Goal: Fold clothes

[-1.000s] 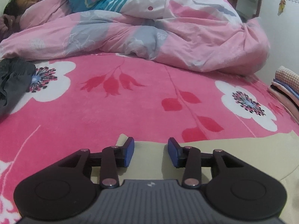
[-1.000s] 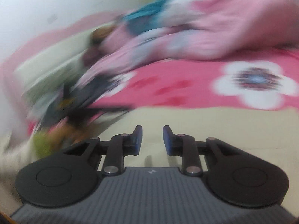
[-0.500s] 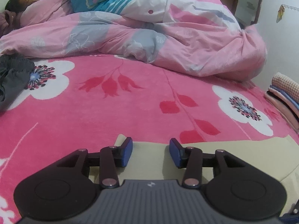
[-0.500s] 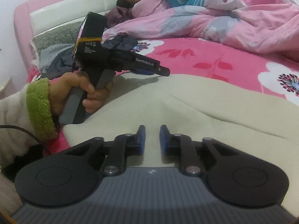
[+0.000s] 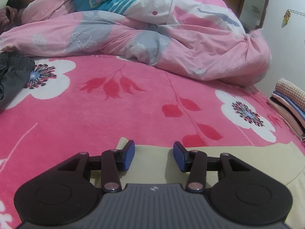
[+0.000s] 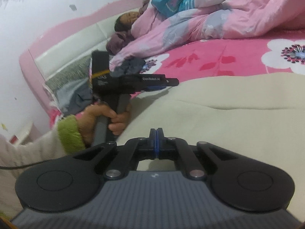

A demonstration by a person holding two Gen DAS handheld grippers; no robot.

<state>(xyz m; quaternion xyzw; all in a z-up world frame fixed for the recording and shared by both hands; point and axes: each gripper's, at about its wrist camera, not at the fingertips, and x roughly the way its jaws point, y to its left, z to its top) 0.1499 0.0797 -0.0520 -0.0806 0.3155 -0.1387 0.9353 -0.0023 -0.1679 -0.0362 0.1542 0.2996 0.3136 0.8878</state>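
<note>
Where pink bedspread ends, smooth beige garment (left claw agape, right claw closed).

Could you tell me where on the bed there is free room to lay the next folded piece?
The widest bare stretch of the pink floral blanket lies between the beige garment and the pink quilt. It is crowded at the left by the dark clothes pile, and at the right edge by the folded stack.

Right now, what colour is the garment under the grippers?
Plain beige garment, clearest in the right wrist view.
</note>
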